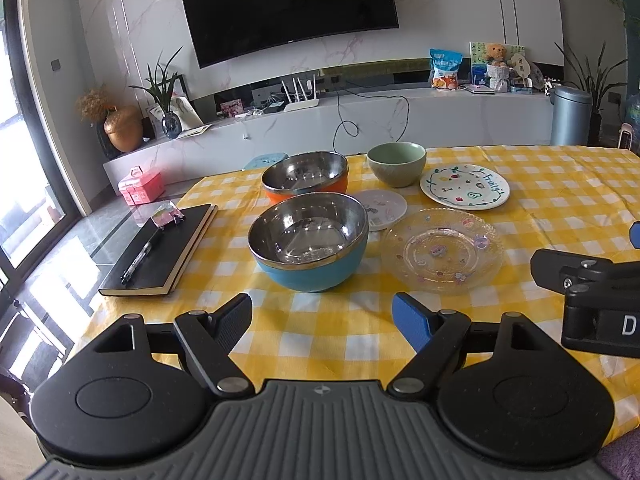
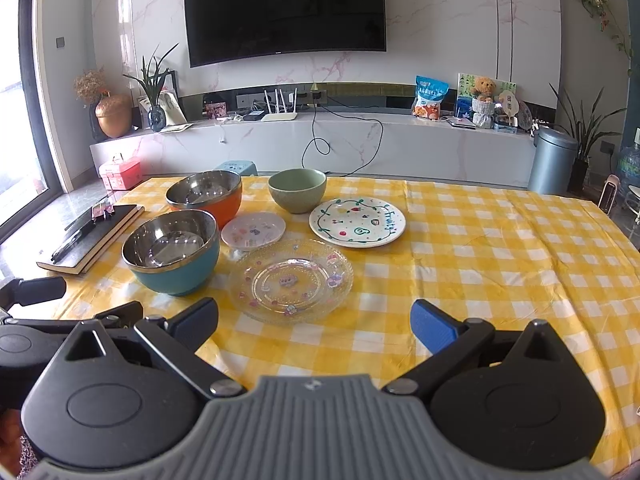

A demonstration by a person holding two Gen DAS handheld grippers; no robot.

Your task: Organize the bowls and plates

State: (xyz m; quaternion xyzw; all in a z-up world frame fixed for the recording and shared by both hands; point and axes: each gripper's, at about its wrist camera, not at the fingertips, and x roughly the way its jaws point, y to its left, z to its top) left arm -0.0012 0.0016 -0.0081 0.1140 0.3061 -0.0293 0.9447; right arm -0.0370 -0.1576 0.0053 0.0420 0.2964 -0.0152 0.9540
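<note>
On the yellow checked tablecloth stand a blue steel-lined bowl, an orange steel-lined bowl behind it, and a green ceramic bowl. A clear glass plate, a small white plate and a white "Fruity" plate lie beside them. My left gripper is open and empty, just short of the blue bowl. My right gripper is open and empty, just short of the glass plate.
A black notebook with a pen lies at the table's left edge. The right gripper's body shows at the right of the left wrist view. Bare cloth stretches to the right. A TV cabinet stands behind the table.
</note>
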